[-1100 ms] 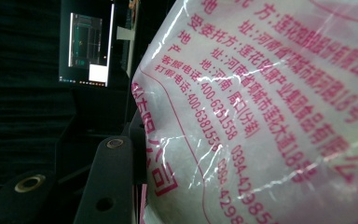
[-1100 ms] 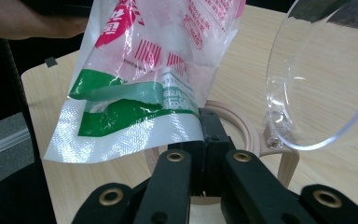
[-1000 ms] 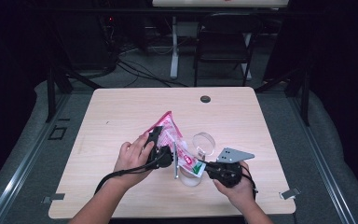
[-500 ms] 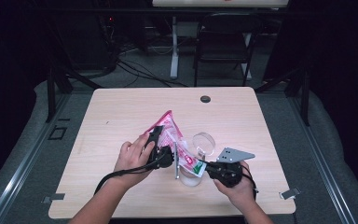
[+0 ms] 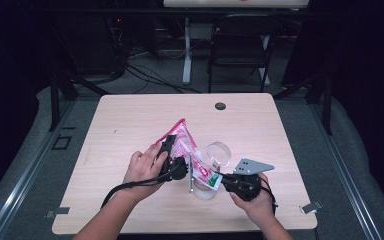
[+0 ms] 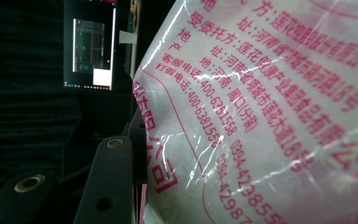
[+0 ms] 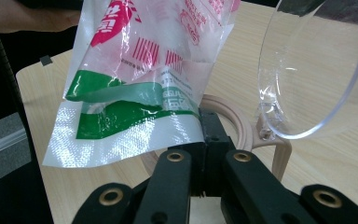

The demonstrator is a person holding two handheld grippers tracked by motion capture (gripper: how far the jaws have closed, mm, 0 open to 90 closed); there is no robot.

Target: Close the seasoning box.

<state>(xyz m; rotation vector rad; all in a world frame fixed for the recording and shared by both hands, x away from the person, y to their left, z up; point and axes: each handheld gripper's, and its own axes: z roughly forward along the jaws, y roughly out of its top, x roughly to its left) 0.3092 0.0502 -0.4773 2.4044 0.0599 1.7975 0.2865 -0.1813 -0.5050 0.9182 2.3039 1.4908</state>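
While my right gripper (image 7: 204, 135) pinches the bag (image 7: 140, 70) corner and my left gripper (image 5: 172, 162) clamps its body, pulling apart could tear it, spilling powder beside the jar (image 7: 317, 70).

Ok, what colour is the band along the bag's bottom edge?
Green, on the clear plastic bag with red print; the right gripper view shows it best.
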